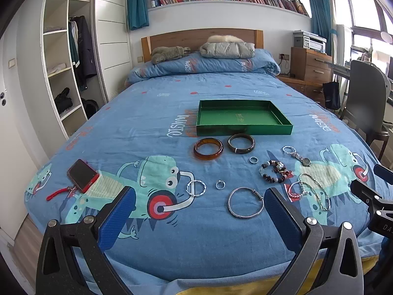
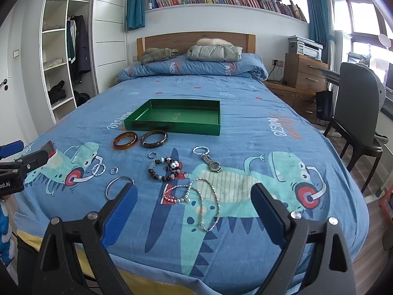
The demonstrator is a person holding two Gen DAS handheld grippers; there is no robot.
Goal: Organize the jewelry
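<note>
An empty green tray point(image 1: 245, 129) point(image 2: 172, 125) lies on the blue bedspread. In front of it lie an amber bangle point(image 1: 208, 148) point(image 2: 125, 140), a dark bangle point(image 1: 241, 143) point(image 2: 154, 138), a silver bangle point(image 1: 245, 202) point(image 2: 118, 186), small rings point(image 1: 220, 184) point(image 1: 253, 159), a twisted silver ring point(image 1: 195, 188), a beaded bracelet point(image 1: 276, 171) point(image 2: 167, 169), a watch keychain point(image 1: 298, 156) point(image 2: 208, 159) and silver chains point(image 1: 312, 191) point(image 2: 199, 201). My left gripper point(image 1: 200, 211) is open above the bed's near edge, before the silver bangle. My right gripper point(image 2: 192, 209) is open over the chains.
A red phone point(image 1: 82, 175) with a red strap lies at the left of the bed. Folded clothes and a rolled quilt sit by the headboard. A wardrobe stands left; a chair point(image 2: 356, 113), drawers and a desk stand right.
</note>
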